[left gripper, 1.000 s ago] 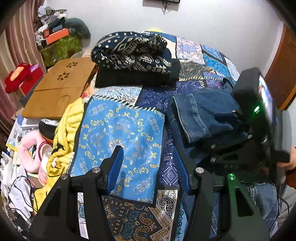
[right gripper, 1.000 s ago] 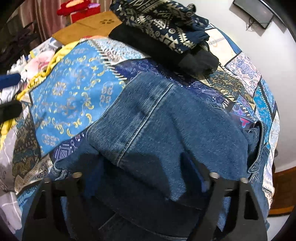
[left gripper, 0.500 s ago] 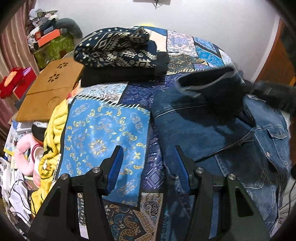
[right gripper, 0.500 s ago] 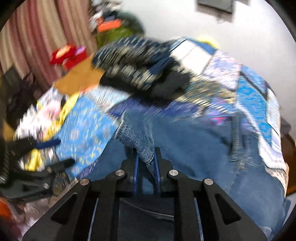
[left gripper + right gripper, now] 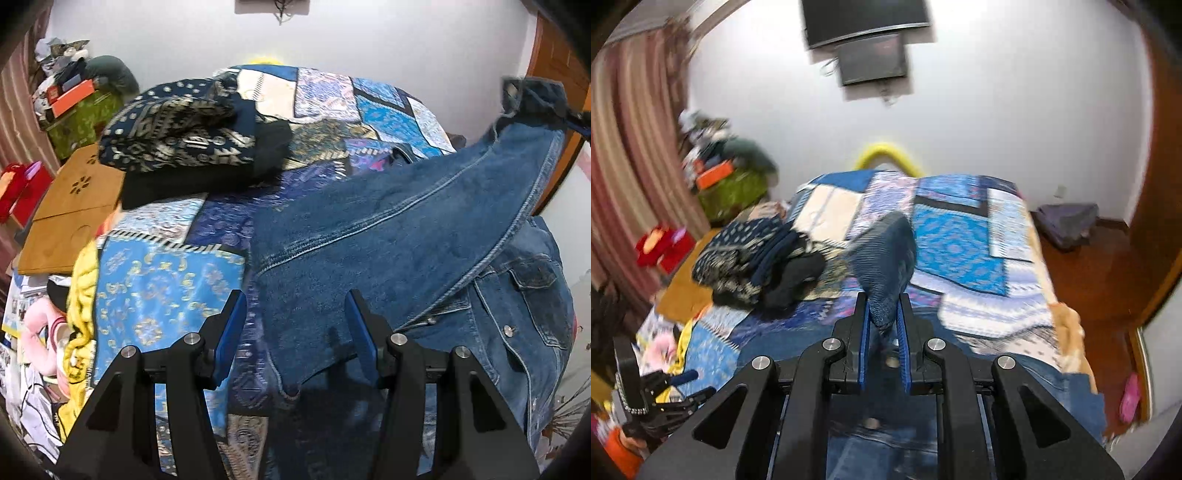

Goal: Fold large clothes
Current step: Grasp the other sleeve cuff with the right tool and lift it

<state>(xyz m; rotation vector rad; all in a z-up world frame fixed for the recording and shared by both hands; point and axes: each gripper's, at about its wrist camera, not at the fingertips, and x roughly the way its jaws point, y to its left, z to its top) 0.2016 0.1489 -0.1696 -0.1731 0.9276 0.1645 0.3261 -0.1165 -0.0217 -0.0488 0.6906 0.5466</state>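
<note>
Right tool [image 5: 882, 325] has risen, clamped on denim jacket [image 5: 388, 236] sleeve cuff; left tool [image 5: 295, 332] hovering spread above the body. Unfolding step; next: lay sleeve flat.

Left wrist view looks steeply down, close over the bed [image 5: 369, 107]. Right wrist view sits higher, facing the far wall [image 5: 997, 110]. Both share the bed.
</note>
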